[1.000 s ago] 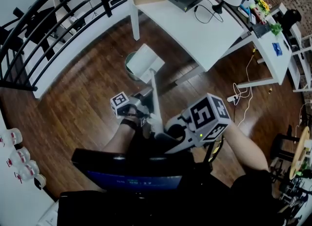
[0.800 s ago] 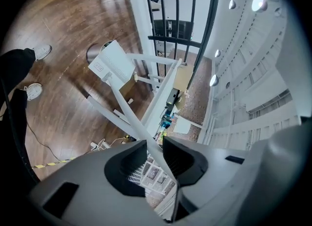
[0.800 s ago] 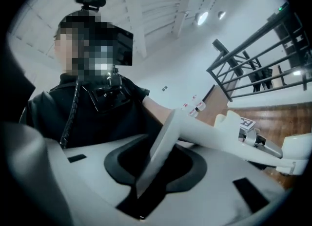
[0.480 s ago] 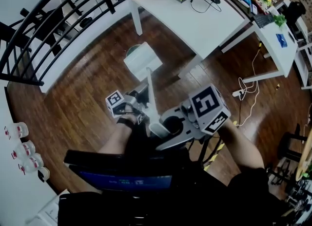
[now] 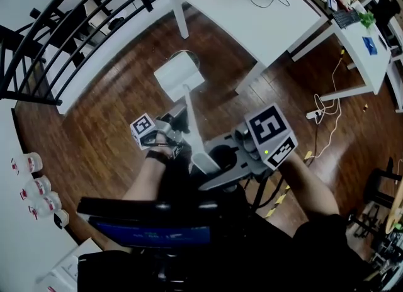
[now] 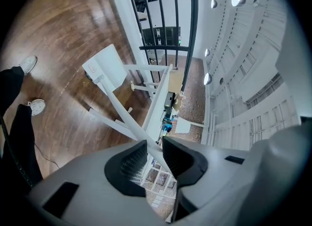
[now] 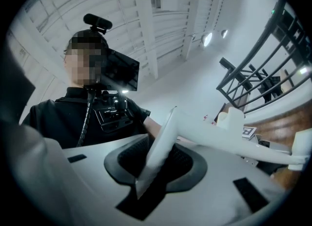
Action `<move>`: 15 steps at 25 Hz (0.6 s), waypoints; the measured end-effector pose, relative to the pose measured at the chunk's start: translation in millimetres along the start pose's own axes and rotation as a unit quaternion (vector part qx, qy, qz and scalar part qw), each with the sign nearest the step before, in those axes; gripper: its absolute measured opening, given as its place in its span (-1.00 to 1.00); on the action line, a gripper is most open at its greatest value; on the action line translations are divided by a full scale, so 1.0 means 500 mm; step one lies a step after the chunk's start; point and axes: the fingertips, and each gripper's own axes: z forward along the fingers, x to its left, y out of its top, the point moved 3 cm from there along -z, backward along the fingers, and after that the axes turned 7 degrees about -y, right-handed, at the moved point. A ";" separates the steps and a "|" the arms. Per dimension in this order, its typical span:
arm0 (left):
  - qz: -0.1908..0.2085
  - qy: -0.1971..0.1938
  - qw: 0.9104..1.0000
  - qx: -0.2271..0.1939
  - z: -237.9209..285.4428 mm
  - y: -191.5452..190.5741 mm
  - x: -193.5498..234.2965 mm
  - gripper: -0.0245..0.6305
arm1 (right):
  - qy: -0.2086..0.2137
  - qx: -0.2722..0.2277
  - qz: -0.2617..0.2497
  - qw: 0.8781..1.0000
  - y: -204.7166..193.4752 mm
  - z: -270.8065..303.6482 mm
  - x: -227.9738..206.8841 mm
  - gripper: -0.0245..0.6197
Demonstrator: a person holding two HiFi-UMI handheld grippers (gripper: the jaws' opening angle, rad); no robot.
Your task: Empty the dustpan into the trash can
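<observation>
Now dustpan (image 5: pixel 179 75) further over trash can (image 5: pixel 194 56).

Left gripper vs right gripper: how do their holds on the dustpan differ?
The left gripper pinches the dustpan by its thin handle shaft; the right gripper clamps the flat end of that handle. The left gripper looks along the handle toward the pan; the right gripper faces back at the person. In the head view the left gripper sits nearer the pan than the right. Shared: both are shut on the dustpan.

Black top (image 7: pixel 73 118), apparently short-sleeved; grey left gripper (image 6: pixel 153 153) and right gripper (image 7: pixel 157 164).
</observation>
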 end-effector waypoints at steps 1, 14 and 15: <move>0.004 0.003 1.000 0.003 -0.003 0.003 -0.001 -0.63 | 0.001 -0.006 0.002 1.000 0.003 0.000 -0.002 -0.59; 0.035 0.041 0.997 0.048 -0.056 0.052 0.028 -0.91 | -0.023 -0.083 0.049 0.995 0.036 0.061 -0.060 -0.59; 0.036 0.040 0.997 0.051 -0.060 0.053 0.030 -0.91 | -0.025 -0.088 0.054 0.994 0.035 0.063 -0.066 -0.59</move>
